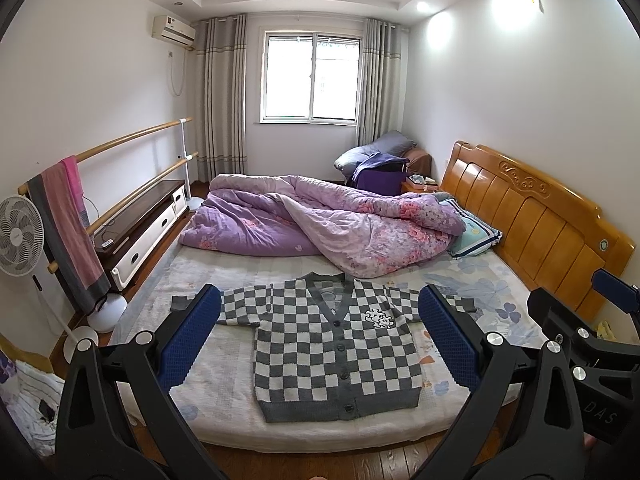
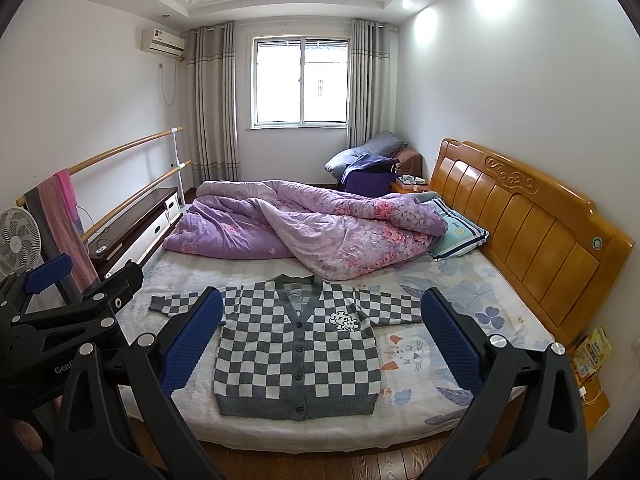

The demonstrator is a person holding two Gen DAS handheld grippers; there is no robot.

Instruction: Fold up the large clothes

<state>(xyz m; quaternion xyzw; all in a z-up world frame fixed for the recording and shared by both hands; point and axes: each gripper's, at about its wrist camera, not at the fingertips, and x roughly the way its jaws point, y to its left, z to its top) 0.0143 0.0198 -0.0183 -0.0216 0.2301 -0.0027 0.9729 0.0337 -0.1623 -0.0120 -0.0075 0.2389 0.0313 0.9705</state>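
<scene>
A grey-and-white checked cardigan (image 1: 336, 344) lies flat and buttoned on the bed (image 1: 224, 396), sleeves spread out to both sides, hem toward me. It also shows in the right wrist view (image 2: 298, 354). My left gripper (image 1: 320, 304) is open and empty, held above the near bed edge, its blue pads (image 1: 188, 340) framing the cardigan. My right gripper (image 2: 322, 306) is open and empty too, at a similar height. The right gripper shows at the right edge of the left wrist view (image 1: 588, 332); the left gripper shows at the left edge of the right wrist view (image 2: 72, 304).
A crumpled purple quilt (image 1: 320, 228) and a blue pillow (image 1: 476, 236) lie at the far side of the bed. A wooden headboard (image 1: 536, 224) is on the right. A fan (image 1: 18, 236), a rail with towels (image 1: 68, 224) and a low cabinet (image 1: 140, 224) stand on the left.
</scene>
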